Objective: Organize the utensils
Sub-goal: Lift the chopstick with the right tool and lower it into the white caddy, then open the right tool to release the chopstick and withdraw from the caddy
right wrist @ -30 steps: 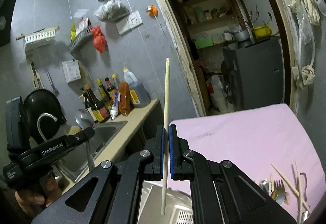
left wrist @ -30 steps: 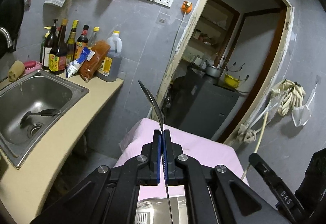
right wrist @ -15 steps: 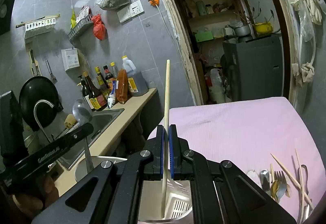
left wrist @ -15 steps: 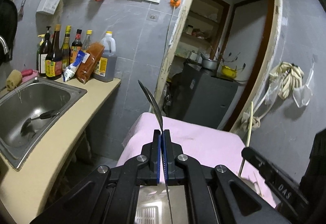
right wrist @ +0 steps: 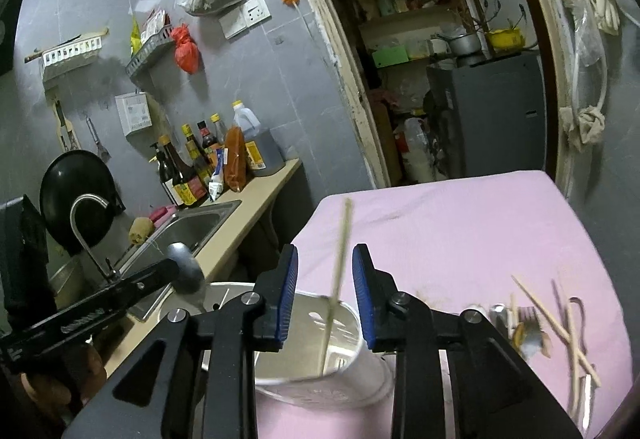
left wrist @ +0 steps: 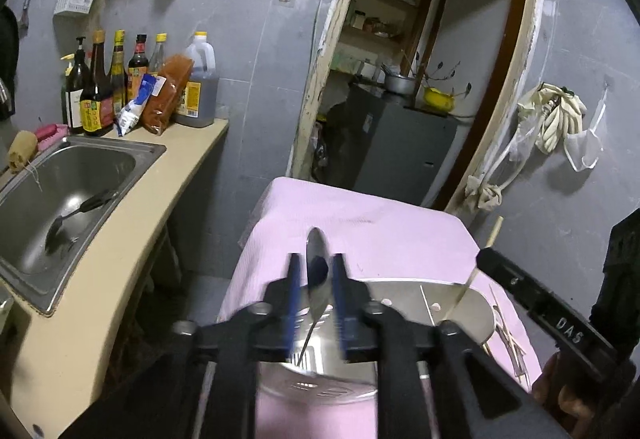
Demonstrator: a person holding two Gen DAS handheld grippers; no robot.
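Both tools have let go since half a second ago. The left tool (left wrist: 314,293) gapes around the spoon (left wrist: 316,279), the right tool (right wrist: 325,293) around the chopstick (right wrist: 338,271); both utensils now stand in the steel holder (right wrist: 352,323) on the pink table (right wrist: 460,231).

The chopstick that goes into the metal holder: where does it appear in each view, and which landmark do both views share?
Left wrist view: chopstick at the right, slanting down into the holder, beside the right gripper.
Right wrist view: chopstick at centre, between the open fingers, its lower end inside the holder.
Shared landmark: the pink cloth.
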